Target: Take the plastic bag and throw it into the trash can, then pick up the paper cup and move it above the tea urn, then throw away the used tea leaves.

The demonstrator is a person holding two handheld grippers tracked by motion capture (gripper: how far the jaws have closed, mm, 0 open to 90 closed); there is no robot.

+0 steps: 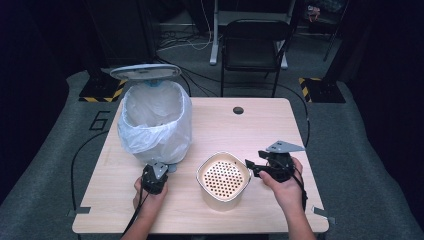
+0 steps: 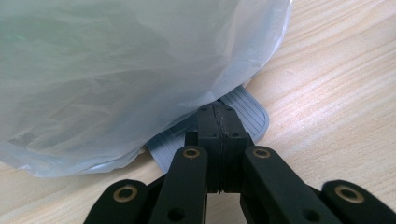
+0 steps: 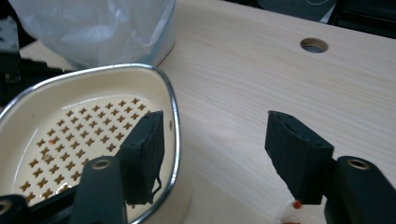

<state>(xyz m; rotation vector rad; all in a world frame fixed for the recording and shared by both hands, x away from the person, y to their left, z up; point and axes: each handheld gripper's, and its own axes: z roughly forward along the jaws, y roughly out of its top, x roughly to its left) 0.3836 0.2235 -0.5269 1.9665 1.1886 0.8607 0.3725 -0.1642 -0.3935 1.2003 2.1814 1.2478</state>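
The left gripper [image 2: 219, 116] has its jaws pressed together, empty, with the tips resting on the grey ribbed pedal [image 2: 247, 114] that pokes out from under the bagged bin [image 1: 155, 120]. The lid [image 1: 145, 71] stands up at the far side of the bin, so my guess is the pedal is being held down to keep the mouth open.

The right gripper [image 3: 219, 154] has its jaws spread, nothing between the pads. One jaw sits over the steel rim of the cream pot [image 1: 223, 181], inside the bowl above the perforated insert [image 3: 84, 135]; the other hangs outside over bare table [image 1: 260, 125]. So the rim is straddled but not pinched. The pot stands just beside this gripper, on its inner side, between the two hands and just in front of the bin. A small red speck lies on the wood under the outer jaw; I cannot tell what it is.

It looks like the step in hand is taking hold of the pot, to tip whatever is in it into the bin. Next, the right jaws need to sink a little lower over the wall and close firmly on the rim. Then comes a lift clear of the table and a swing towards the left gripper and over the bag, with the left staying down on the pedal throughout. A grip on one edge may let the pot sag, so the pinch should be deep.
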